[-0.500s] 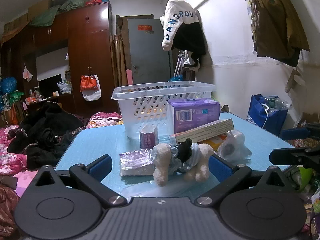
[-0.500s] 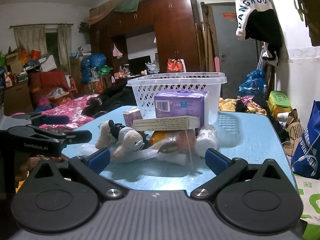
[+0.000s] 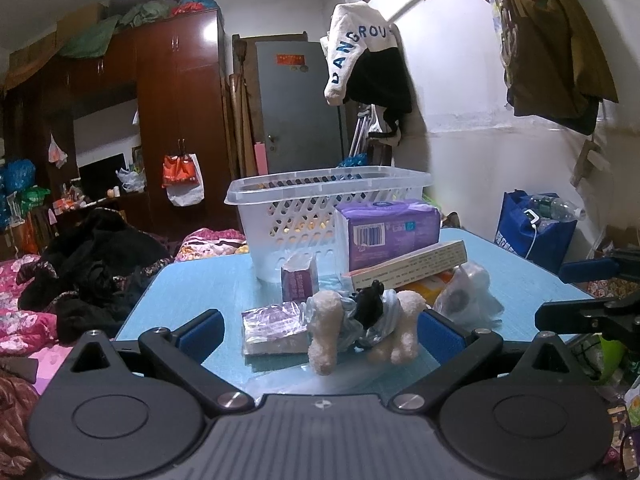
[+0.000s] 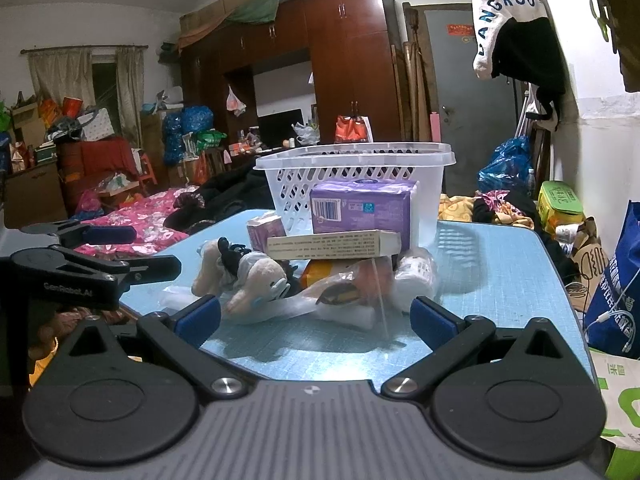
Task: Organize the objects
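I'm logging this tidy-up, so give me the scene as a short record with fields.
surface: blue table
container: white basket, upright at the back
in front of basket: purple pack, long flat box, plush toy, small purple carton
left tongs: open, holding nothing
right tongs: open, holding nothing

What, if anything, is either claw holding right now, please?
Nothing: the left claw and right claw are both open, short of the plush toy.

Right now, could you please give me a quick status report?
Left tongs open, empty, short of plush dog. Right tongs open, empty. White basket behind the pile, nothing visibly in it. Long box rests atop the pile.
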Demonstrator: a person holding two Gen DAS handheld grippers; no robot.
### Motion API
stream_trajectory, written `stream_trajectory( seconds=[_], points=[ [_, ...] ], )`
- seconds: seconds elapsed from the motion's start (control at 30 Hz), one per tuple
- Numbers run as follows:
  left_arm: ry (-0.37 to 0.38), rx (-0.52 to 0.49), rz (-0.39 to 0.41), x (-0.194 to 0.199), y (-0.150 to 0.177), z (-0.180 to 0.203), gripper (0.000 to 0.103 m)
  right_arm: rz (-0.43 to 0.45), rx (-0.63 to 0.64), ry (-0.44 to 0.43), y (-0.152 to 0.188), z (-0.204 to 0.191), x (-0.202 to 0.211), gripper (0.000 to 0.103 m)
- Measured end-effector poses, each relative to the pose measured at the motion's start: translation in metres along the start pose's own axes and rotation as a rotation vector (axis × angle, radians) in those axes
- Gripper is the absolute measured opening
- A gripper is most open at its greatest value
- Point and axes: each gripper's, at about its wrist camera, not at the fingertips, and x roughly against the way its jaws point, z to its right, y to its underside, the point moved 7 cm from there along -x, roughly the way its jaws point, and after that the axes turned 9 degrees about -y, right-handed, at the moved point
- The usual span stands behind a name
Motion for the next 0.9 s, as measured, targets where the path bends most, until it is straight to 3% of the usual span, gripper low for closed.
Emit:
stream_trajectory(
  seconds=[0.9],
  points=[
    [-0.003, -0.023, 0.002, -0.0002, 0.0027, 0.0022, 0.103, -0.005, -0.005, 0.016, 0.0005, 0.0058, 0.0019, 0.103]
  ],
)
